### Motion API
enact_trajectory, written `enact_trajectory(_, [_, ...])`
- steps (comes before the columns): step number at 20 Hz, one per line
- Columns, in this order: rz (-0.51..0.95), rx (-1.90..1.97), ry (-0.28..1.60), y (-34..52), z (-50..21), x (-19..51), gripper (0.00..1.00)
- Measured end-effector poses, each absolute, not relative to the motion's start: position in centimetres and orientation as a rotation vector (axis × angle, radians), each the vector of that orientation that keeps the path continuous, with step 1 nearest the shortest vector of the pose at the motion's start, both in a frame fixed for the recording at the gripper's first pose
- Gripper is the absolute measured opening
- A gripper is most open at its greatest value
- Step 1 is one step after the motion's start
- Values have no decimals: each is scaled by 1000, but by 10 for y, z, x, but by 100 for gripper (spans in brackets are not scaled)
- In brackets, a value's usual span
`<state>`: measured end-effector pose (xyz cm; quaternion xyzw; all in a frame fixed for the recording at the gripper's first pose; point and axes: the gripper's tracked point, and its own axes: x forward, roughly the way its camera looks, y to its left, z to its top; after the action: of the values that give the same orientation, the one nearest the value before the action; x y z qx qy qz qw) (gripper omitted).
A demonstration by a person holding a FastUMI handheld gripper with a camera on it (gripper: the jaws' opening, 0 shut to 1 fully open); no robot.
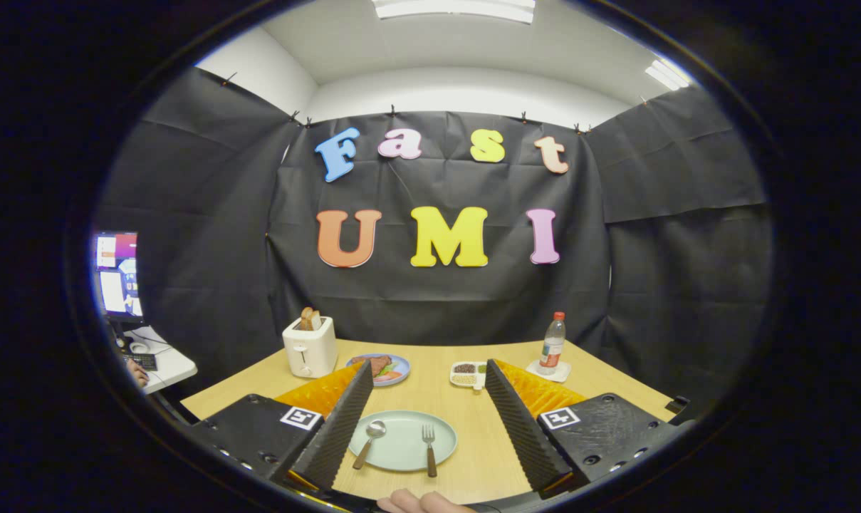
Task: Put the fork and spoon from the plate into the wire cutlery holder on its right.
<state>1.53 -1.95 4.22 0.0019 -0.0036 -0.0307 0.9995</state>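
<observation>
Wooden table (473,427), round plate (402,442) with spoon (369,442), fork (429,449) between spread, empty fingers (523,427).

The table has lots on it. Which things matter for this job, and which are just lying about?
For the job: spoon and fork on the pale plate, between the open gripper fingers.

Lying about: toaster, food plate, small divided dish, bottle.

On the table (473,456), the plate (403,449) sits near the front edge between the gripper's (430,388) spread fingers, the spoon (369,442) lying on its left part and the fork (429,449) on its right. Toward the back edge stand a toaster (309,347) at left, then a food plate (384,369), a divided dish (468,374), and a bottle (552,344) at right.
</observation>
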Motion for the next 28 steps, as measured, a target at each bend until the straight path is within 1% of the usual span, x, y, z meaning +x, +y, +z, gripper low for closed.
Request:
enact_trajectory(5, [-6,11,194,-15,-1,45,96])
enact_trajectory(9, [-6,-1,360,-19,-46,81,95])
enact_trajectory(14, [-9,-20,619,-26,-117,116,96])
enact_trajectory(21, [9,-21,847,-30,-170,139,95])
enact_trajectory(25, [18,-29,948,-27,-188,142,92])
enact_trajectory(28, [6,-32,1007,-25,-200,144,86])
